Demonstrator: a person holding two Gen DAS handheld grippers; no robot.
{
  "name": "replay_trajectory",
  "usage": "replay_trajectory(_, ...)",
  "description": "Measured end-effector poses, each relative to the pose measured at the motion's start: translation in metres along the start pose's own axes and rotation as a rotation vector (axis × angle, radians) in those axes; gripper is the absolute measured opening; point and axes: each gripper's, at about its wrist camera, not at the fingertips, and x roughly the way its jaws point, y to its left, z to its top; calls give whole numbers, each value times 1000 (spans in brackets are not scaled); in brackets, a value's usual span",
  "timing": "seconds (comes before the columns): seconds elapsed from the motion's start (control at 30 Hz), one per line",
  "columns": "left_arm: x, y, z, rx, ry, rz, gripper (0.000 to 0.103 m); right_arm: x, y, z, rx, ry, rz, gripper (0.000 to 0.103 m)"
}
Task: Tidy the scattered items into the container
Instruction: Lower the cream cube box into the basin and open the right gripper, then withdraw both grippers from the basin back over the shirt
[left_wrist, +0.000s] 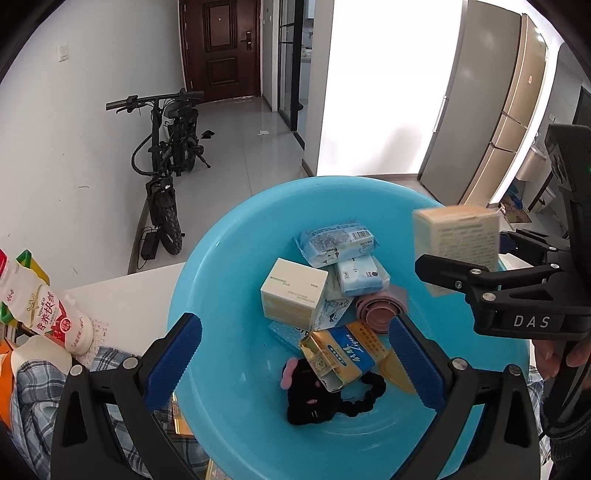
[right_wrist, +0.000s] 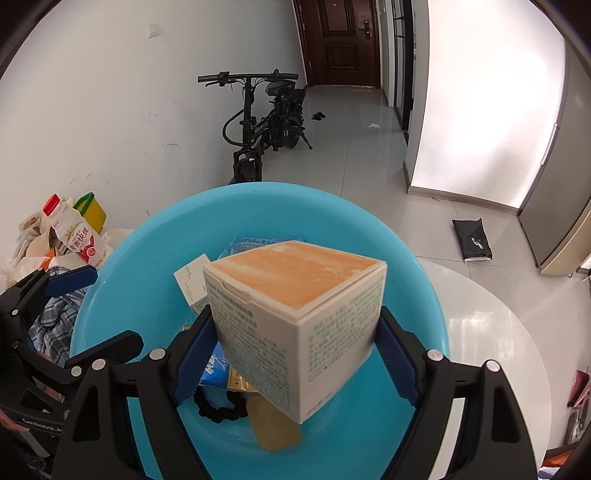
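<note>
Basin (left_wrist: 207, 280) holds blue-gold "Liqun" pack (left_wrist: 341, 352); "DAS" on right tool (left_wrist: 456, 266).

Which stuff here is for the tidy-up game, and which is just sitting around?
For the tidy-up:
blue basin
orange-topped box between the right gripper's fingers, over the basin
things already inside: cream box, tissue packs, black plush toy

Just lying about:
bicycle
milk bottle
checked cloth
fridge
</note>
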Motion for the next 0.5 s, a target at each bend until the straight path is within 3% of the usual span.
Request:
replay_trajectory(0.03,-2,0,0,5,-4,1,103,0,0,0,3,0,-5,96)
replay_trajectory(0.1,-6,-2,-1,16,-10,1,103,-4,0,-1,9,-12,1,100)
replay_trajectory(0.4,-31,-8,-12,57,-59,43,103,-30,3,-8,12,-32,4,100)
replay_trajectory(0.5,-44,-9,-19,65,-76,14,103,-43,5,-13,11,-42,10,100)
